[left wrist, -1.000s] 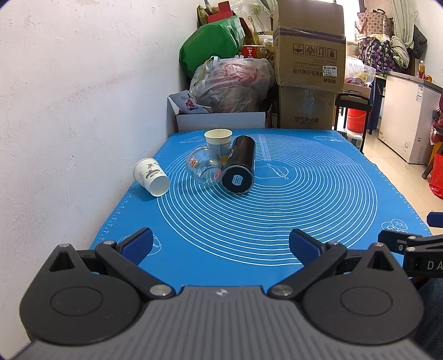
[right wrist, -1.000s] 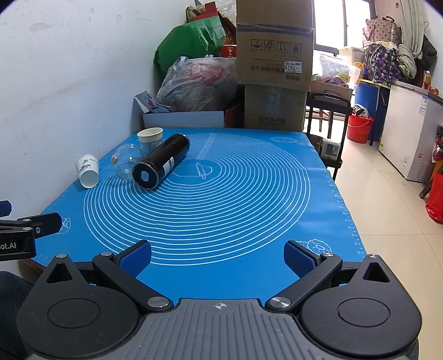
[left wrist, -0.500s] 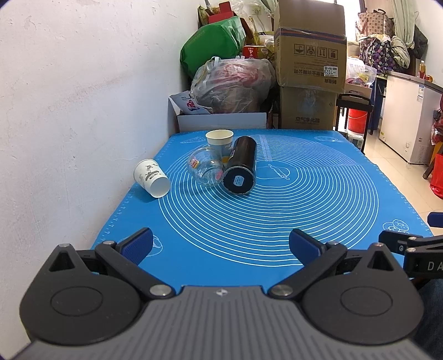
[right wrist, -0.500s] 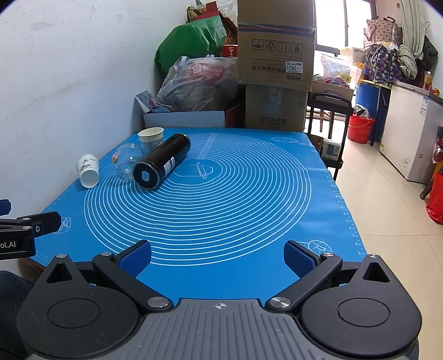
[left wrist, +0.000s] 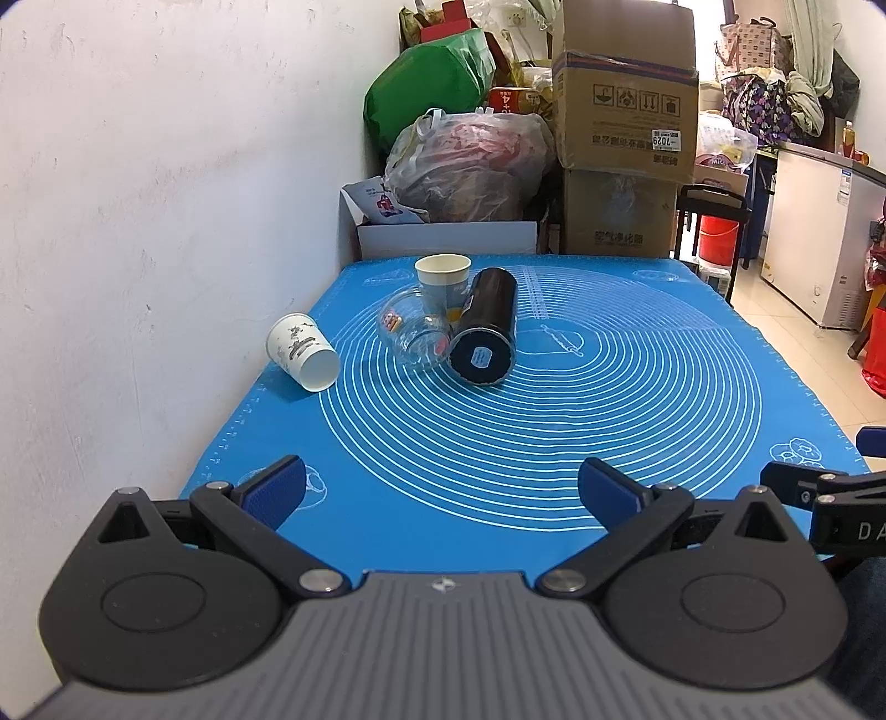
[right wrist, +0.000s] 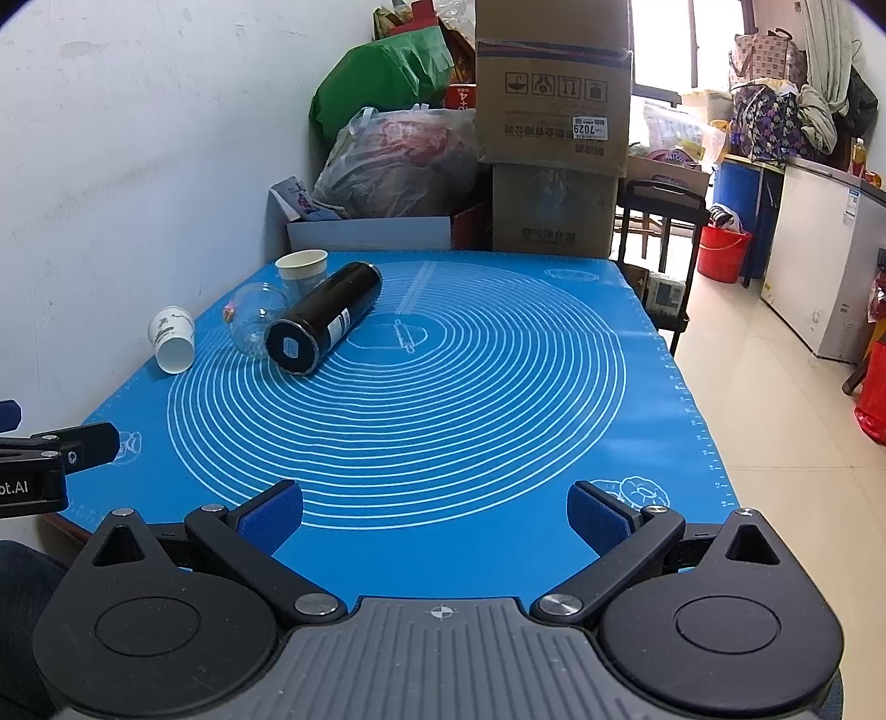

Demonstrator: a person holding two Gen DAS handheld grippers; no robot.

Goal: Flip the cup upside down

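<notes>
Nothing is looking done yet: both the left gripper (left wrist: 440, 487) and right gripper (right wrist: 434, 512) are hovering spread and empty at the blue mat's (left wrist: 554, 443) near edge; the upright paper cup (left wrist: 443, 279) is standing untouched at the far end, touching the black flask (left wrist: 486, 332).

Looking like a cluttered home storage room. Stacking up by the wall: cardboard boxes (left wrist: 626, 105), stuffed plastic bags (left wrist: 470, 160). Standing nearby: chest freezer (right wrist: 830, 266), red bucket (right wrist: 724, 252).

We see bright, even daylight from the far-right window (right wrist: 659, 50), soft shadows, sharp focus, and strong fisheye bending at edges.
</notes>
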